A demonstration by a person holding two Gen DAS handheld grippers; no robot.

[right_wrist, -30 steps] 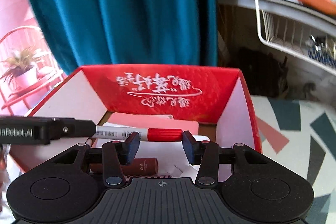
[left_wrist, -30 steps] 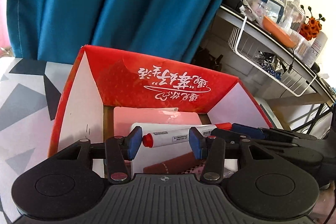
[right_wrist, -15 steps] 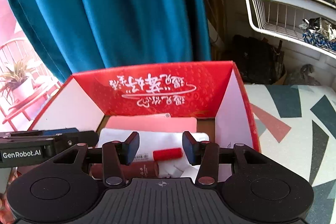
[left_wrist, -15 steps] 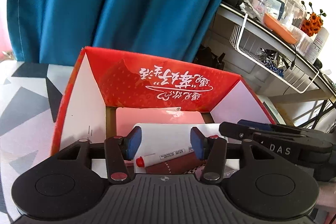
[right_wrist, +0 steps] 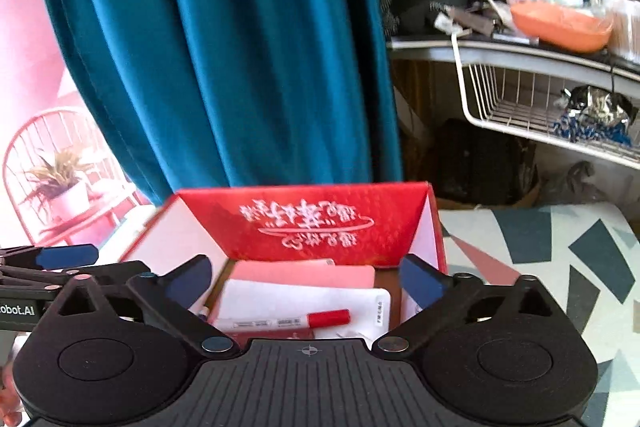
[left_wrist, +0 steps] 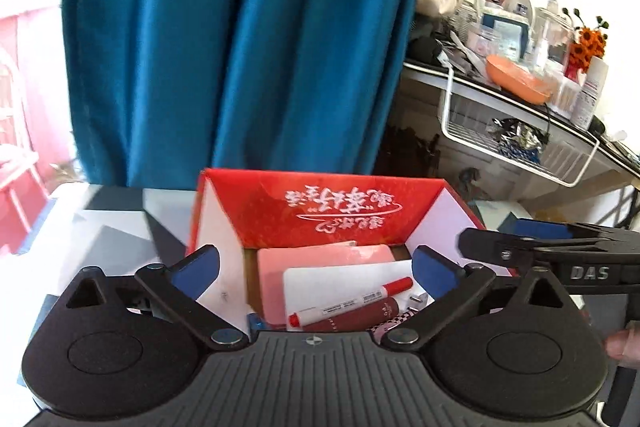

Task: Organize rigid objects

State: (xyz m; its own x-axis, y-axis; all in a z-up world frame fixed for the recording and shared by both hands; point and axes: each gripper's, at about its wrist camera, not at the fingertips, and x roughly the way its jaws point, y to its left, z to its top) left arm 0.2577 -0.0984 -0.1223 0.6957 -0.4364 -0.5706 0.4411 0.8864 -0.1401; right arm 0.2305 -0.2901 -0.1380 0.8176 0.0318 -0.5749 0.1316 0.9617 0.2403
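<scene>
- Released since a second ago, marker now lies inside red box.
- Left gripper jaws opening wide, empty, above box.
- Right gripper jaws likewise opening, empty.

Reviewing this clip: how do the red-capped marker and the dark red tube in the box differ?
The marker has a white labelled barrel with bright red ends; the dark red tube is maroon throughout. The marker looks slimmer, the tube thicker. The marker lies partly on the white card; the tube sits nearer the camera. Both lie flat, roughly parallel, inside the red box.
</scene>
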